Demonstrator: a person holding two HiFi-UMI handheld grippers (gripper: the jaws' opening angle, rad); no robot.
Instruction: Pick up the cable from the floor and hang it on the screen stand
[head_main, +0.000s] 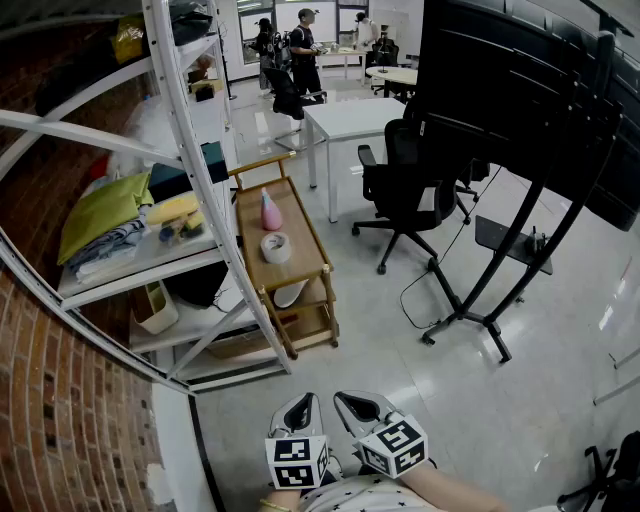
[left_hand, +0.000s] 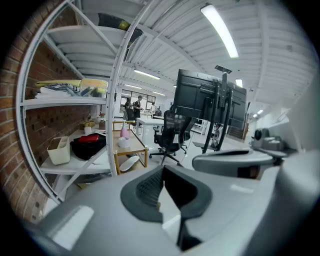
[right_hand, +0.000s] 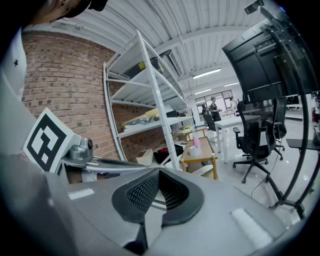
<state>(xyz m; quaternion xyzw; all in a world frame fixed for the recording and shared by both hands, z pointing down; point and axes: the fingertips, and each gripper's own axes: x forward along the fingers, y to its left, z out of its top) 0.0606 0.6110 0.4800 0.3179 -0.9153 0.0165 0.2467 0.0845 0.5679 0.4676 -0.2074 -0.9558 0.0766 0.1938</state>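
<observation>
Both the left tool (head_main: 300, 406) and the right tool (head_main: 357, 403) are closed and empty, well short of the thin black cable (head_main: 404, 297) looped on the floor (head_main: 360, 340) beside the screen stand (head_main: 470, 317); probably light and limp, it is best pinched mid-loop.

1. The room is bright and evenly lit. In the left gripper view a long ceiling strip light (left_hand: 220, 30) glows white overhead, nearly blown out.
2. The pale floor (head_main: 520, 400) is glossy, with a streak of glare at the head view's right edge.
3. Shadows under the screen stand (head_main: 462, 318) are faint and soft.
4. All 3 views are fisheye. The shelving rack (head_main: 140, 272) bows, and both gripper views go black at the corners.
5. My left claw (left_hand: 162, 170) and right claw (right_hand: 159, 172) sit close to their lenses and look soft, the left more smeared. The far room is sharper.
</observation>
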